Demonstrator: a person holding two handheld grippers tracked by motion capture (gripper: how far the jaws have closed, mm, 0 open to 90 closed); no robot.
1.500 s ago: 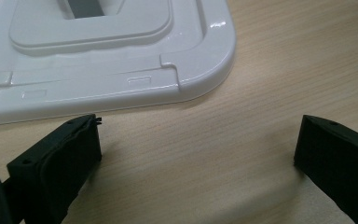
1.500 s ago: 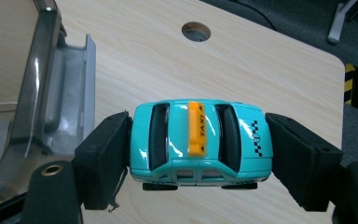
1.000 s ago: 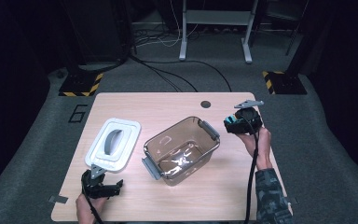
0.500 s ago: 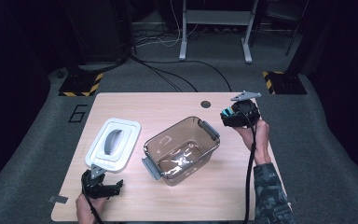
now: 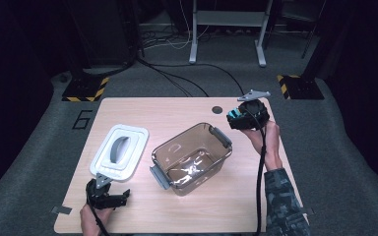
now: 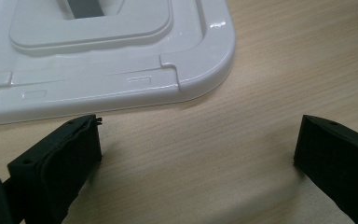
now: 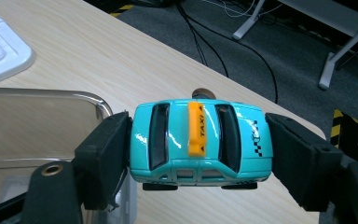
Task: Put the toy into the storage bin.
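Right gripper [image 7: 200,154] is clamping the teal toy taxi [image 7: 200,140] end to end between its jaws, car held clear of the table [image 5: 177,108], roof facing the right gripper view. In the high view that gripper [image 5: 246,115] is sitting at centre right of the frame, above and right of the clear plastic bin [image 5: 192,157], near the table's far right corner.

Progress, as I'm judging it: pick is done, drop is not. Looks like the taxi is going into the bin and the white lid [image 5: 119,150] is going on after. Bin is standing open at frame centre, lid lying flat at centre left, apart from the bin. Left: carry over the rim, release, then lid.

Left gripper [image 5: 109,195] is resting at lower left of the high view, jaws spread wide and holding nothing, just below the lid's near edge (in the left gripper view the lid [image 6: 112,51] is filling the upper left, bare wood between the jaws).

Hard to read:
- Bin contents: glare on the clear floor, so I can't tell whether anything small is lying inside.
- Taxi's wheels and underside are facing away; jaw pads are covering both bumpers.
- Dark round spot on the table behind the taxi is half hidden, probably a cable hole.
- Lid's far end is cut off at the top of the left gripper view.
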